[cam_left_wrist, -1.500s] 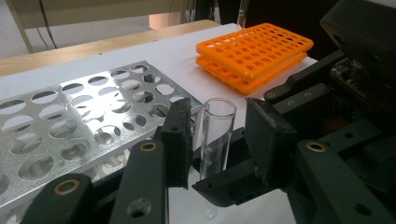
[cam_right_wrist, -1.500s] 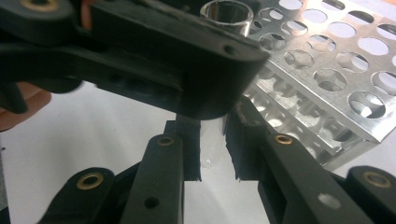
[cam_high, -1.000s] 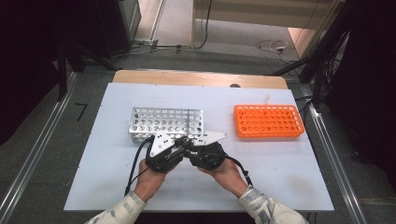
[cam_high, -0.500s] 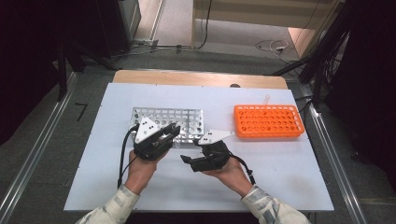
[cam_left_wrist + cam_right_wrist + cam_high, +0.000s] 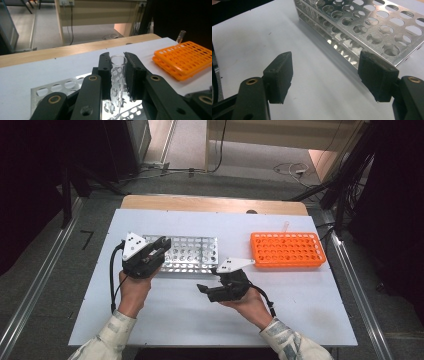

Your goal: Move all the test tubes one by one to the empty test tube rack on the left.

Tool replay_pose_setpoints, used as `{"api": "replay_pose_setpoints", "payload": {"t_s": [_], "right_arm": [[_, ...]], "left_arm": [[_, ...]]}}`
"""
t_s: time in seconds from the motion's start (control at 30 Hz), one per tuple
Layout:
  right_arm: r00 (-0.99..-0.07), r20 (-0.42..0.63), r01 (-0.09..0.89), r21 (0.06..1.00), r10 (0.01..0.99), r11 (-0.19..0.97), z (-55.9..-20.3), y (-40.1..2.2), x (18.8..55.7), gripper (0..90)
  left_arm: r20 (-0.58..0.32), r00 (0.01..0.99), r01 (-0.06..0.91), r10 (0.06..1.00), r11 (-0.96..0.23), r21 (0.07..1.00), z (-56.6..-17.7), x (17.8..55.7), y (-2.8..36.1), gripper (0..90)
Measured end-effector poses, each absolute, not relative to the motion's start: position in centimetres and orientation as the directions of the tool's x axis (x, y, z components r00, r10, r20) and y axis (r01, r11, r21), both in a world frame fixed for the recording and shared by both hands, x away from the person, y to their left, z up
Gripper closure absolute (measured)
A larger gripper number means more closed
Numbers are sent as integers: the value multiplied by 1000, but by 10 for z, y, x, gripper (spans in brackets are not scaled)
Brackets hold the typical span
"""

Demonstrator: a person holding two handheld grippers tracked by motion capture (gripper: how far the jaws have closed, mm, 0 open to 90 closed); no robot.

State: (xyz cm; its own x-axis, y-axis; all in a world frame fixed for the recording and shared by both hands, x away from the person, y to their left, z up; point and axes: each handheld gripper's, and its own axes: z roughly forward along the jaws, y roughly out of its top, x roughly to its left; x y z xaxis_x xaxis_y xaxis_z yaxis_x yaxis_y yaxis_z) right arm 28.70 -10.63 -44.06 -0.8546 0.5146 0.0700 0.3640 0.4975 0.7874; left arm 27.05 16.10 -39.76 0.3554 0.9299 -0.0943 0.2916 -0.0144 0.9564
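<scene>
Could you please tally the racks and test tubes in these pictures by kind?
Metal racks: 1, the silver rack.
Orange racks: 1, the orange rack.
Clear test tubes: 2, one held between the jaws of the left gripper, the tube in hand, and one standing tube at the orange rack's far edge.
Total: 4

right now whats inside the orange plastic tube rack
One clear tube stands in a far-row hole of the orange plastic tube rack; the other holes look empty. Its lower part is hidden inside the rack.
</scene>
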Motion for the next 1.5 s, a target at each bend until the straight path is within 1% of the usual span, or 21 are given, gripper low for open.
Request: {"api": "replay_pose_setpoints", "payload": {"t_s": [0.2,0.43,0.87,1.13,1.37,1.5], "right_arm": [[-854,68,365,785,516,501,-442,-106,287,271],[-852,68,366,787,519,497,-442,-107,288,276],[-854,62,361,786,516,503,-442,-108,288,279],[-853,59,362,784,519,504,-442,-110,287,279],[-849,57,363,786,526,501,-441,-112,288,279],[-839,45,362,789,542,496,-440,-117,291,279]], "left_arm": [[-61,328,273,943,-33,961,-406,278,161,755],[-41,310,277,950,-49,960,-417,281,159,754],[-20,305,307,952,-78,948,-438,284,155,751],[-19,301,324,954,-84,942,-443,284,154,746],[-35,310,327,950,-71,942,-442,283,153,708],[-57,313,320,948,-48,946,-439,280,154,647]]}}
